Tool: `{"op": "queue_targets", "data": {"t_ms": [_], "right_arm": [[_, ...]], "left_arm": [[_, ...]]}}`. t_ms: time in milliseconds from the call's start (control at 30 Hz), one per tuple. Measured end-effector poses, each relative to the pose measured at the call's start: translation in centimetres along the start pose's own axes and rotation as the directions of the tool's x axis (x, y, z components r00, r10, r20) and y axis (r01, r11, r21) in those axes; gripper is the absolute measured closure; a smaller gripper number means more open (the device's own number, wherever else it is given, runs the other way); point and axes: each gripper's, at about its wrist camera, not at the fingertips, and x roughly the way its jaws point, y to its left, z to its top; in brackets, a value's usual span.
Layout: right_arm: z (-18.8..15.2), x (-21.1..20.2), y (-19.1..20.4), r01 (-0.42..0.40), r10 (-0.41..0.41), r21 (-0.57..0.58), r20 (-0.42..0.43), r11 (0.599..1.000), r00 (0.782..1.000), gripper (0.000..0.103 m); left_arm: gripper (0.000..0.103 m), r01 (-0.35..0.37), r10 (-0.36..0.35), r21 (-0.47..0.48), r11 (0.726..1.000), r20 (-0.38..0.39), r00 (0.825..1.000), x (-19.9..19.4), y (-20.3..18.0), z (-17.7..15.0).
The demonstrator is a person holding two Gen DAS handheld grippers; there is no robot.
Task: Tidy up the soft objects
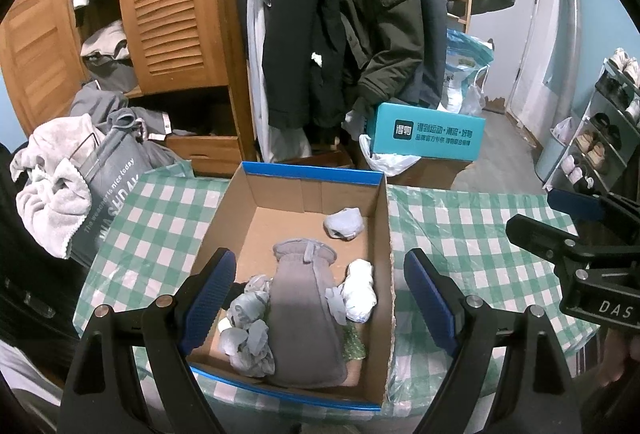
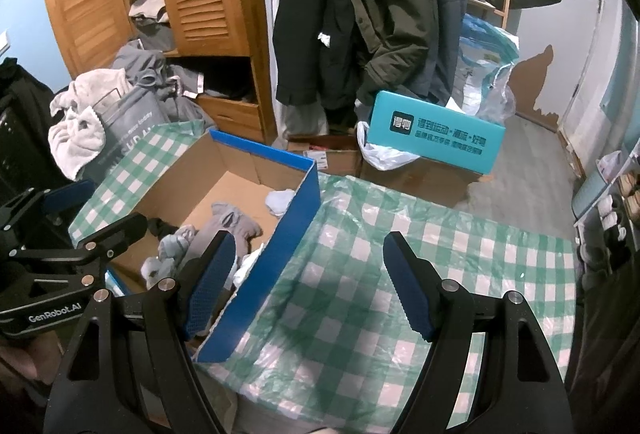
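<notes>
An open cardboard box (image 1: 382,234) with blue edges stands on the green-checked tablecloth (image 1: 460,234). In it lie a long grey knit piece (image 1: 304,314), grey-blue sock bundles (image 1: 246,330), a white bundle (image 1: 360,292) and a pale bundle (image 1: 344,224) at the far end. My left gripper (image 1: 320,302) is open and empty above the box's near end. My right gripper (image 2: 308,286) is open and empty over the cloth, to the right of the box's blue wall (image 2: 276,266). The grey piece (image 2: 232,228) also shows in the right wrist view.
A laundry bag with towels (image 1: 60,201) sits left of the table. A wooden wardrobe (image 1: 172,13) and hanging coats (image 1: 340,33) stand behind. A teal box (image 1: 428,133) rests on cartons beyond the table. A shoe rack (image 1: 600,137) is at the right.
</notes>
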Motion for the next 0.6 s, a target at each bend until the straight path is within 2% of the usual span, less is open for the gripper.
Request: {"op": "queue_targets", "data": {"t_ms": [600], "right_arm": [[-0.13,0.07,-1.06,0.007,-0.006,0.011,-0.005,1.0,1.0,0.027]], "left_arm": [[0.016,-0.033,0.033,-0.001,0.999,-0.043,0.999,0.63,-0.06,-0.38]]}}
